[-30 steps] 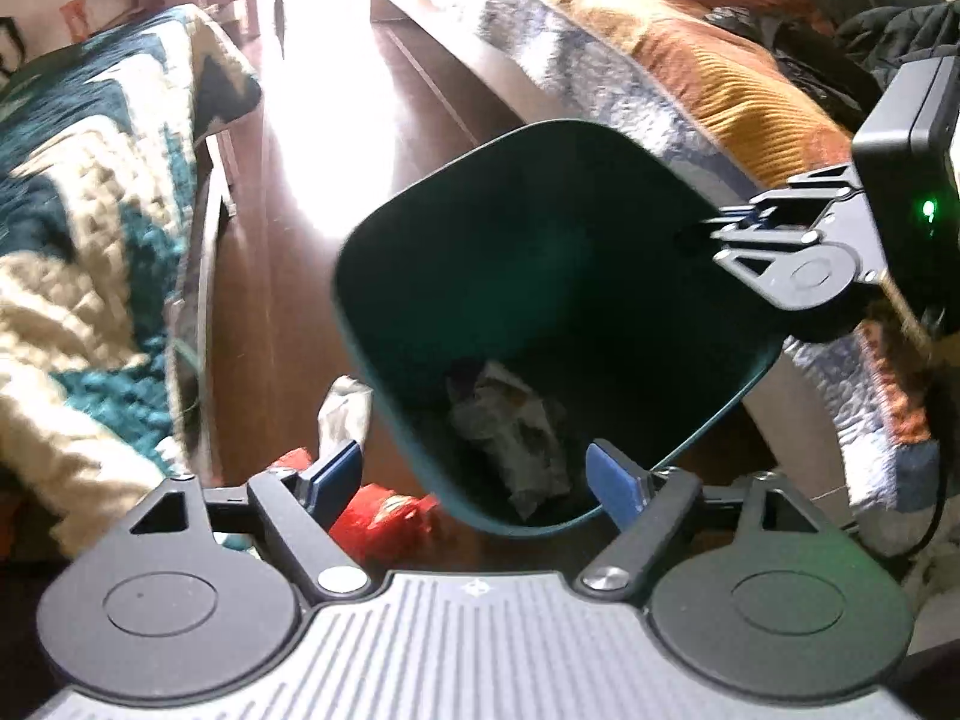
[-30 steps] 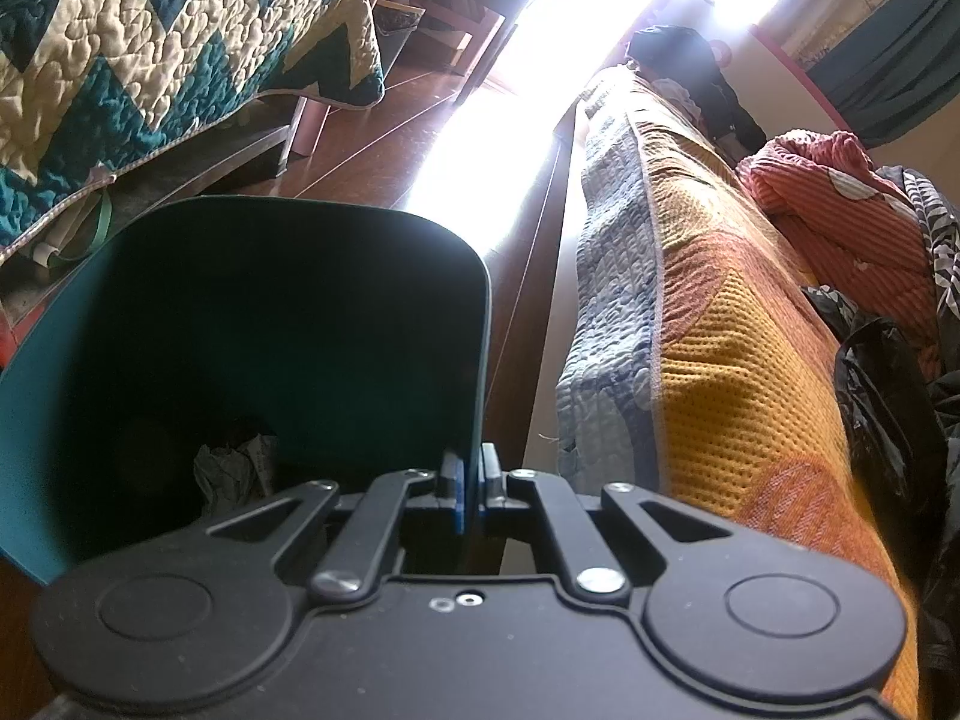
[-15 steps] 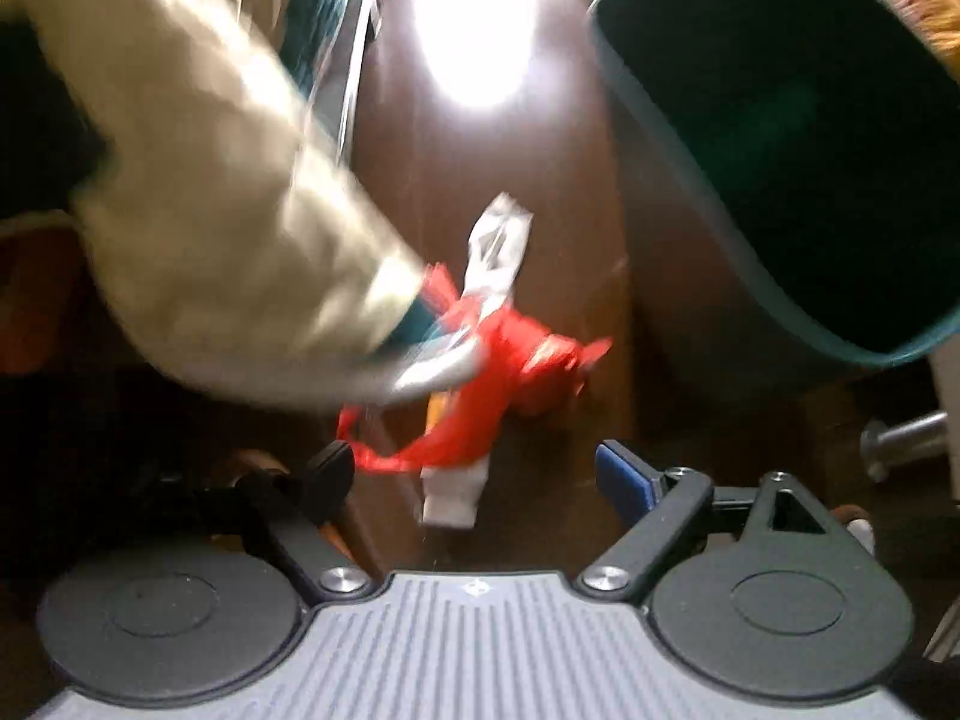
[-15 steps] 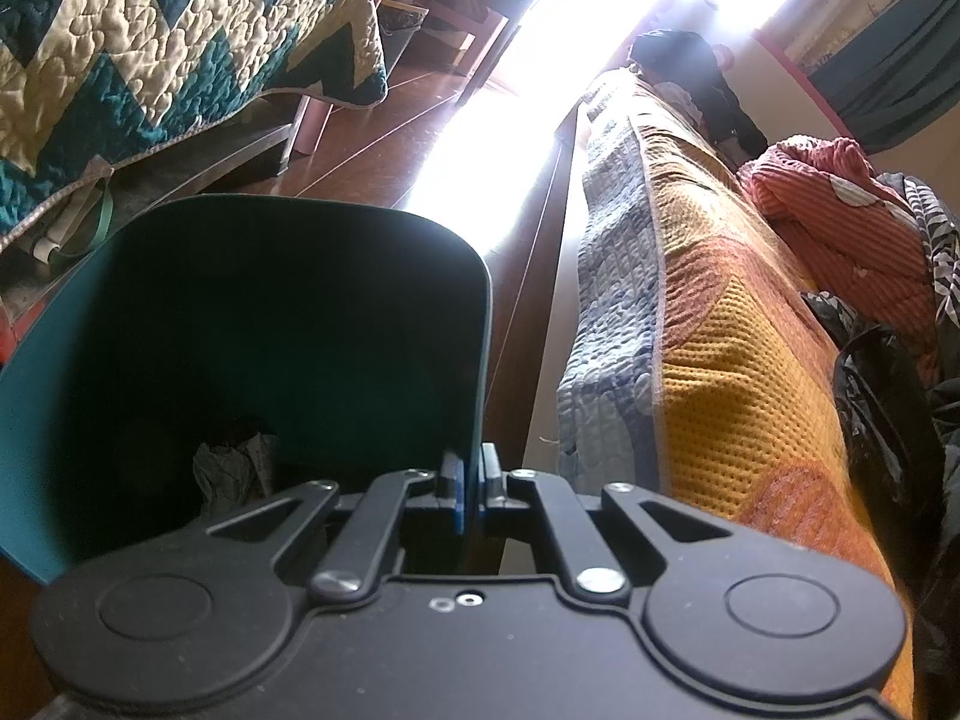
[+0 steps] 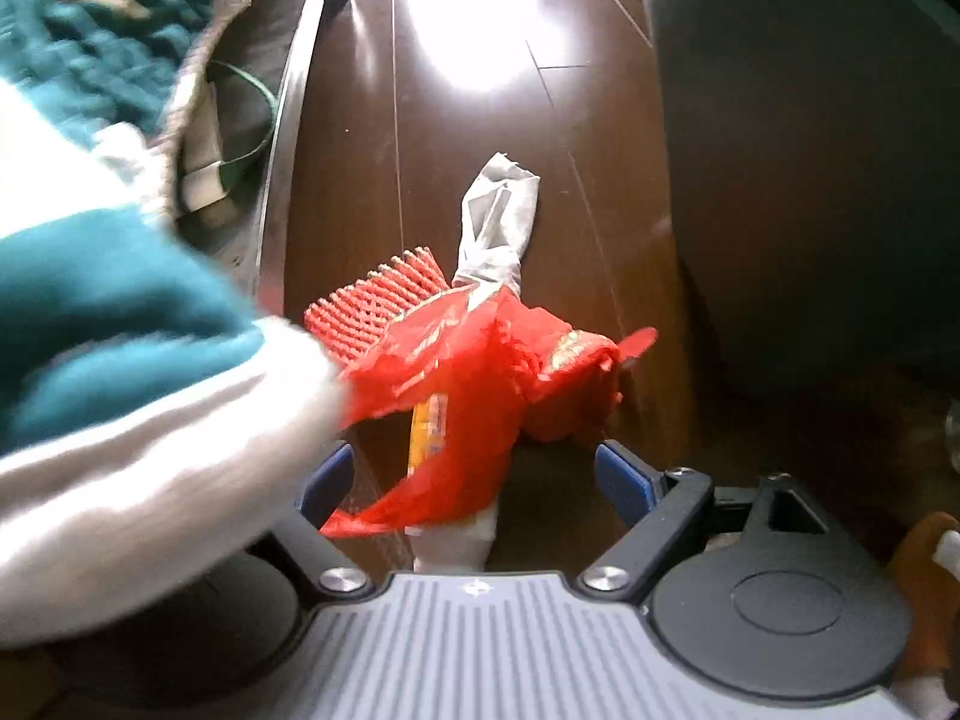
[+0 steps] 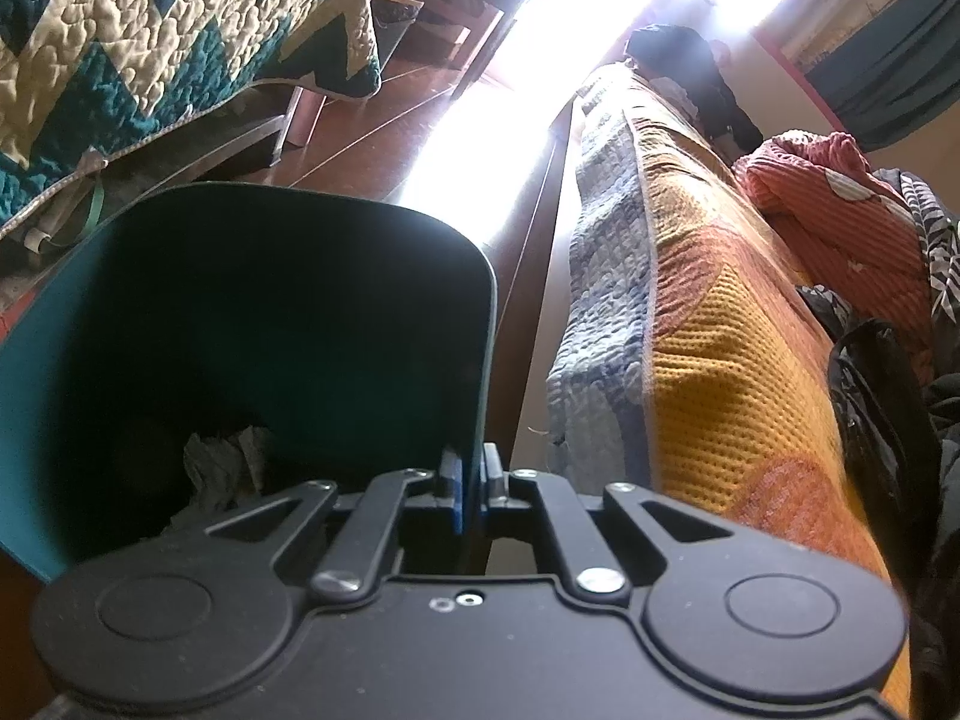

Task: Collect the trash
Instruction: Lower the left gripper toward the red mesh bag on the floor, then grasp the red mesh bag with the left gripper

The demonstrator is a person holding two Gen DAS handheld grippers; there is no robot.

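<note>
The trash in hand is a crumpled red wrapper (image 5: 480, 372) lying on the dark wood floor (image 5: 468, 138), with a twisted silver wrapper (image 5: 498, 222) under it and running on toward the window glare.

We start at the left gripper (image 5: 480, 480). Its blue fingertips (image 5: 624, 480) stand wide apart, released, and grasp nothing. The lower tail of the red wrapper lies in the gap between them, but neither pad presses on it. The quilt (image 5: 120, 360) hangs in blurred from the left and covers that corner of the wrapper; we cannot tell for certain whether it touches the left finger.

The right gripper (image 6: 471, 489) is clenched on the near rim of the teal bin (image 6: 54, 396) and holds it tilted, mouth open. Crumpled paper (image 6: 222, 468) already lies at the bottom of the bin. In the left wrist view the bin's dark wall stands just to the right of the wrappers.

We judge the step to be the approach for the next pickup: one piece is binned, these wrappers are not.

The next move calls for the following:
- Lower the left fingers to straddle the bunched middle of the red wrapper.
- Keep the quilt edge out of the gap.
- Close firmly; thin film slips and may leave the silver wrapper behind.
- Keep the bin steady and open.
</note>
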